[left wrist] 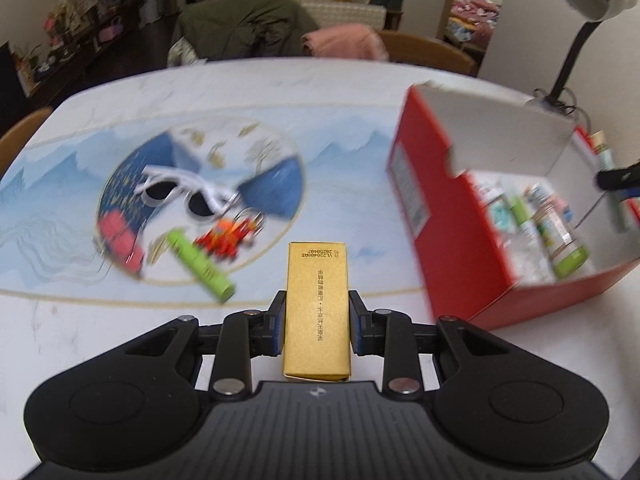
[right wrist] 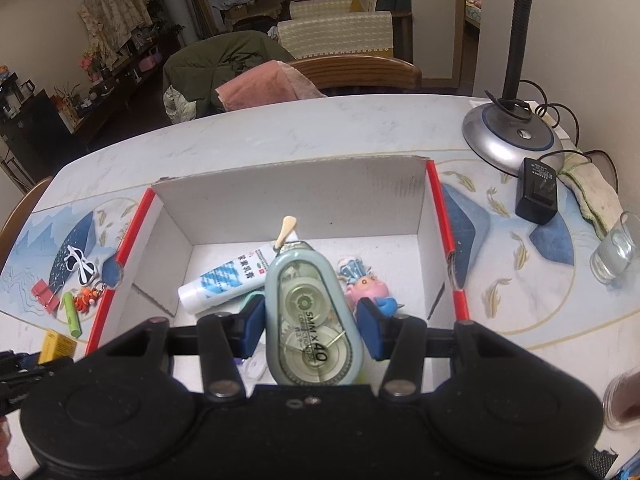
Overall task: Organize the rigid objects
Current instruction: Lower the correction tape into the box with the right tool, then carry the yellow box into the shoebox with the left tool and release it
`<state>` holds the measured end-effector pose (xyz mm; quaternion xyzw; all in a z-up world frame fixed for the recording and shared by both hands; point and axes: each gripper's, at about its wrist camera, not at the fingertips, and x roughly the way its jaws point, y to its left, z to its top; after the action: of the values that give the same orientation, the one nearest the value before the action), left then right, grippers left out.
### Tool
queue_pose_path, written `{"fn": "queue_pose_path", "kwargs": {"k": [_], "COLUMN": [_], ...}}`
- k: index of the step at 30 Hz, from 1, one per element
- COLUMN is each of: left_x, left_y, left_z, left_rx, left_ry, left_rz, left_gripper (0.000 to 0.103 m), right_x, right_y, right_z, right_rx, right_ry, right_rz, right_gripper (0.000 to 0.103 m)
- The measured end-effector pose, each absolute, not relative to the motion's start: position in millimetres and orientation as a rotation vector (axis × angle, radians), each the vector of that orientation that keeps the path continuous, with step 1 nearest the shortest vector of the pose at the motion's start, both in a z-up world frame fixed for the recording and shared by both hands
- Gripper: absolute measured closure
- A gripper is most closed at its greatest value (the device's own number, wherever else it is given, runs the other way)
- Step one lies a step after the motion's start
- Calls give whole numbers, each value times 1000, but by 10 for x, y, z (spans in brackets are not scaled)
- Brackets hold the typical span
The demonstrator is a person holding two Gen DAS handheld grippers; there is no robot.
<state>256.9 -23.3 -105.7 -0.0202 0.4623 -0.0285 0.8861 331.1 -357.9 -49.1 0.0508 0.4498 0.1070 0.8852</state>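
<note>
My left gripper [left wrist: 317, 300] is shut on a gold rectangular box [left wrist: 316, 320], held lengthwise above the table. Beyond it lie white sunglasses [left wrist: 180, 192], a green tube [left wrist: 200, 266], a red binder clip [left wrist: 118, 240] and an orange toy keychain [left wrist: 226, 238]. My right gripper [right wrist: 312, 312] is shut on a pale green correction tape dispenser [right wrist: 314, 320], over the open red cardboard box [right wrist: 288, 184]. Inside the box lie a white tube [right wrist: 224, 280] and a pink pig toy [right wrist: 368, 284]. The same red box [left wrist: 432, 216] stands to the right in the left wrist view, holding several small bottles.
A lamp base [right wrist: 512, 140], a black power adapter [right wrist: 538, 192], a cloth and a drinking glass [right wrist: 614, 252] crowd the table's right side. Another glass [right wrist: 624, 404] with dark contents stands near the front right. Wooden chairs [right wrist: 352, 72] stand behind the table.
</note>
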Motion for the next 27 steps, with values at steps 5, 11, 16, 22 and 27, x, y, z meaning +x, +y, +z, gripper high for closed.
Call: {"fn": "queue_pose_path", "kwargs": {"k": [5, 11, 16, 22, 27], "left_x": [2728, 2996, 3281, 3625, 3831], "left_y": [-540, -1028, -1456, -1841, -2044], "left_z": [-738, -458, -537, -911, -1175], "left_rx": [-26, 12, 50, 111, 174], "left_ry": [915, 869, 885, 981, 1050], "left_rz": [-141, -248, -318, -352, -361], "left_gripper": [74, 74, 74, 74, 74], "right_x": [3380, 3464, 3480, 3450, 3449], "right_y": [-3642, -3709, -3681, -3605, -3572], "right_z": [-542, -644, -791, -899, -933], "right_rx": [110, 104, 74, 22, -1], "right_ry": [940, 960, 994, 1011, 1017], "right_rz": [223, 220, 223, 237, 232], "right_gripper": [55, 55, 55, 55, 55]}}
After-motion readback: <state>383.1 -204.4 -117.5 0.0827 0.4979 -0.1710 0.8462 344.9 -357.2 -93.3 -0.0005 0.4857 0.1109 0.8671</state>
